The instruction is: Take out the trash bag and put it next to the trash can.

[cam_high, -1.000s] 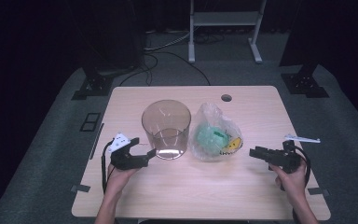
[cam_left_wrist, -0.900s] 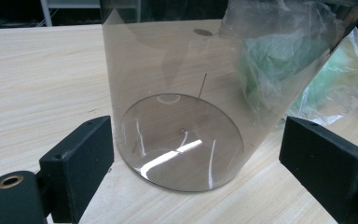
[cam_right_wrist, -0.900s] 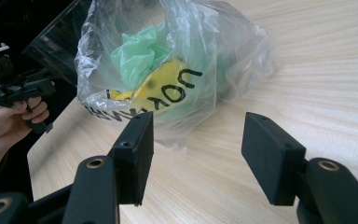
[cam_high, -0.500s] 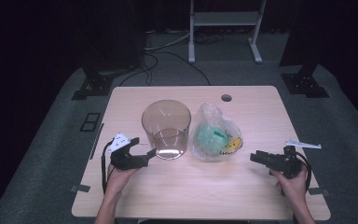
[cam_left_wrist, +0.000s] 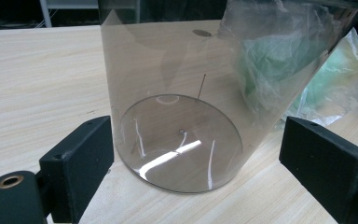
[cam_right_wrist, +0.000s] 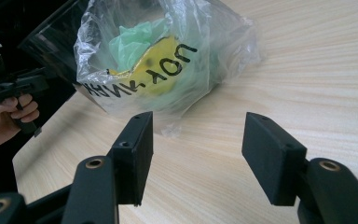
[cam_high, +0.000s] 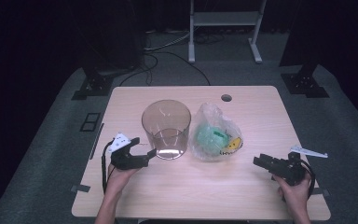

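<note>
A pale wooden table stands on grey carpet in a dark room, with stand legs and cables across the upper half of the high view. At frame centre sit 2 things just beside each other: a clear plastic tub, upright and empty, and to its right a crumpled clear bag with green and yellow contents. The left gripper, lower left, has its jaws spread wide on either side of the tub's base without pressing it. The right gripper, lower right, also gapes empty, aimed at the bag and well apart from it. The step in hand looks like the approach: the tub is to be steadied while the bag is fetched. Next the right gripper probably needs to close in and pinch a loose fold. The right gripper view reads upside-down black lettering on the bag; the left gripper view shows the tub's bare floor.
</note>
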The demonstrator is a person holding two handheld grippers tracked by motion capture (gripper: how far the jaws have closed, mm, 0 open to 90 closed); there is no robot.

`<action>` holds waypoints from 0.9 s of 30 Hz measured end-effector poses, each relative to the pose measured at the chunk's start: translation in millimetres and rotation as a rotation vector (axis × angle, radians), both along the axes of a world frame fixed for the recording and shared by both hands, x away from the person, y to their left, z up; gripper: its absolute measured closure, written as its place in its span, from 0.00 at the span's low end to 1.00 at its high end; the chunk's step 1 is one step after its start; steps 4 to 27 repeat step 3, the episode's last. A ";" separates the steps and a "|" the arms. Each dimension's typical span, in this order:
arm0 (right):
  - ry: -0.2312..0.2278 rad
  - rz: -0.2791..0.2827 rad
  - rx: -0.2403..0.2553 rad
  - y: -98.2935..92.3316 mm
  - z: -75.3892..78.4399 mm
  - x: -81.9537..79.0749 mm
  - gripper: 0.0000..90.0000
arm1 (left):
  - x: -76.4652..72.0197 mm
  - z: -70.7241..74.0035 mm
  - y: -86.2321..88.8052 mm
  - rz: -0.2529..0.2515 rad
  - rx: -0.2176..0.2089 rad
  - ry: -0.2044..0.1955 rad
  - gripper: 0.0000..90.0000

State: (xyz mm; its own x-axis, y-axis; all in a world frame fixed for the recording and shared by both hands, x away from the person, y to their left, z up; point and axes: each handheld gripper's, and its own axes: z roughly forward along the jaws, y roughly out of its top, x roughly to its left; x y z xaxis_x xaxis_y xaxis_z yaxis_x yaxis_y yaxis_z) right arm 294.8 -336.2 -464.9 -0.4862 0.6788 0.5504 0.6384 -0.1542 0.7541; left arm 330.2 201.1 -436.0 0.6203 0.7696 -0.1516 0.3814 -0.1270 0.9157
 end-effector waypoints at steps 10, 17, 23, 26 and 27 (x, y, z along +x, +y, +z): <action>-0.019 -0.013 0.008 -0.5 -0.7 -6.6 0.47 | 0.0 1.3 0.0 -0.001 0.000 -0.005 0.10; -0.019 -0.013 0.008 -0.5 -0.7 -6.6 0.47 | 0.0 1.3 0.0 -0.001 0.000 -0.005 0.10; -0.019 -0.013 0.008 -0.5 -0.7 -6.6 0.47 | 0.0 1.3 0.0 -0.001 0.000 -0.005 0.10; -0.019 -0.013 0.008 -0.5 -0.7 -6.6 0.47 | 0.0 1.3 0.0 -0.001 0.000 -0.005 0.10; -0.019 -0.013 0.008 -0.5 -0.7 -6.6 0.47 | 0.0 1.3 0.0 -0.001 0.000 -0.005 0.10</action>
